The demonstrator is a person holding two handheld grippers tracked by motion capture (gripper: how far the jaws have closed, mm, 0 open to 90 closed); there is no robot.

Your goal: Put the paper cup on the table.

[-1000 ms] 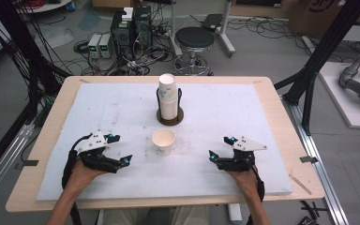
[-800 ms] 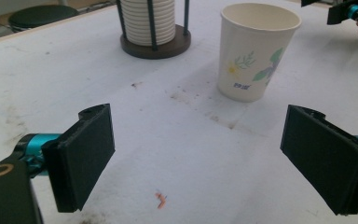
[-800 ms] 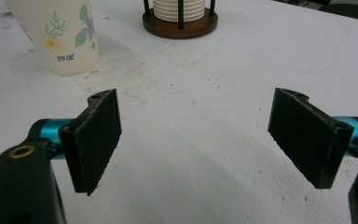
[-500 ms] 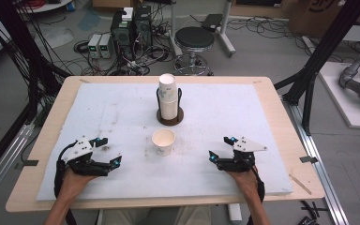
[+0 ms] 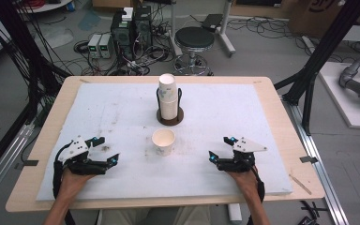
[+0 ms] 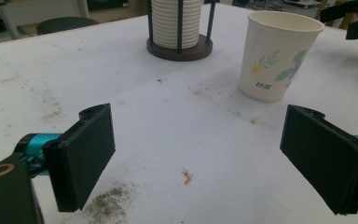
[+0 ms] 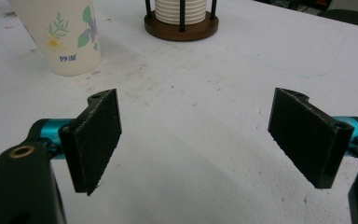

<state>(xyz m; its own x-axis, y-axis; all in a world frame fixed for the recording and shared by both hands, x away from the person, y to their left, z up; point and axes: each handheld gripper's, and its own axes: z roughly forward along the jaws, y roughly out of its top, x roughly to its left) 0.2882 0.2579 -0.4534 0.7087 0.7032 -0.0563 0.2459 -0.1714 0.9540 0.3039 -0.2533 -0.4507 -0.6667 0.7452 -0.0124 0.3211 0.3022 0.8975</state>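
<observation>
In the high view, we saw a single paper cup (image 5: 163, 141) standing upright and mouth-up at the centre of the frame, on the white mat (image 5: 122, 108) that covered the tabletop (image 5: 281, 122). Just above it in the frame stood the cup holder (image 5: 170, 115), a dark round base with thin posts, carrying a stack of cups (image 5: 167, 93) of the same kind. The left gripper (image 5: 104, 150) rested at lower left and the right gripper (image 5: 219, 148) at lower right, each in a hand that entered from the bottom edge, each well apart from the paper cup and pointing roughly toward it. In the left gripper view the jaws stood wide apart with nothing but bare, stained mat between them; the paper cup (image 6: 277, 56) lay at upper right and the cup holder (image 6: 179, 46) at top centre. In the right gripper view the jaws were likewise spread and empty, with the paper cup (image 7: 60, 35) at upper left and the cup holder (image 7: 181, 25) at the top. We judged that one cup already stood free of the stack, set down alone and untouched. What remained, as far as the frames allowed, was any further handling of that cup or the stack, for which neither gripper had yet closed in.
</observation>
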